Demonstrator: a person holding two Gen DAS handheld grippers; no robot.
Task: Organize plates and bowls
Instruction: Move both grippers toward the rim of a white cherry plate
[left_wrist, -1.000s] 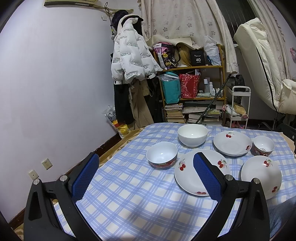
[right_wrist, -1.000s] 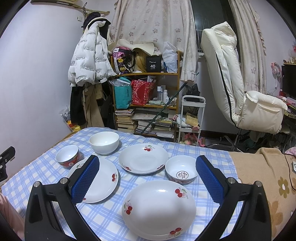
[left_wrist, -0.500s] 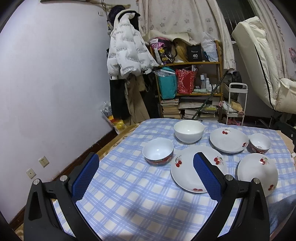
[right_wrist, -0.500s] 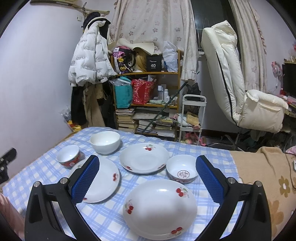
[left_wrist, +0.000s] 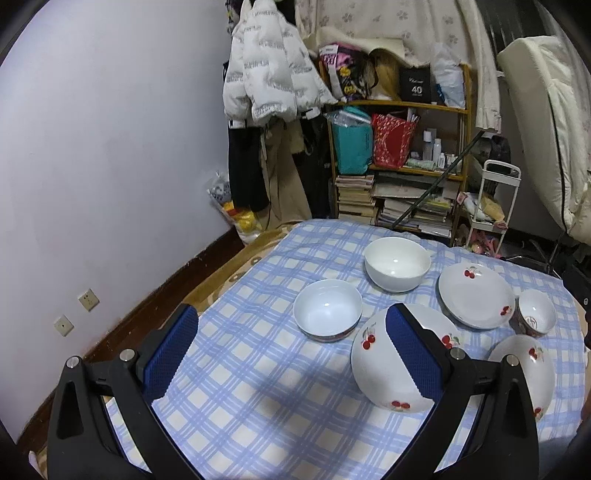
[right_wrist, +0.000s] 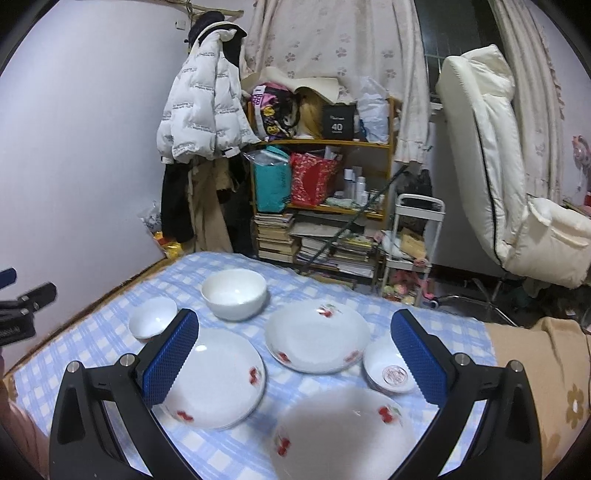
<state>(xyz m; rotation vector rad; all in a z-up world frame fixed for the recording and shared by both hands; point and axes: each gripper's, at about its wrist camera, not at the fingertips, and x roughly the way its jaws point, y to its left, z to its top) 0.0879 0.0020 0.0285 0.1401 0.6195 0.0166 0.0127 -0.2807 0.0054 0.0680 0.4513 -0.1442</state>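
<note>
Both my tongs hang released over the checked tabletop (left_wrist: 240, 369), nothing gripped yet — I judge this the approach before the first pick. My left tongs (left_wrist: 291, 354) face the small bowl (left_wrist: 327, 308) at twelve o'clock, with the big white bowl (left_wrist: 397, 262) beyond at one. My right tongs (right_wrist: 295, 354) frame three cherry plates (right_wrist: 317, 339) — the nearest (right_wrist: 343, 432) at six. Next I'd lower onto a rim, squarely, so it doesn't slip

White cherry-print plates (right_wrist: 317, 341), blue-checked tablecloth (left_wrist: 240, 354)
</note>
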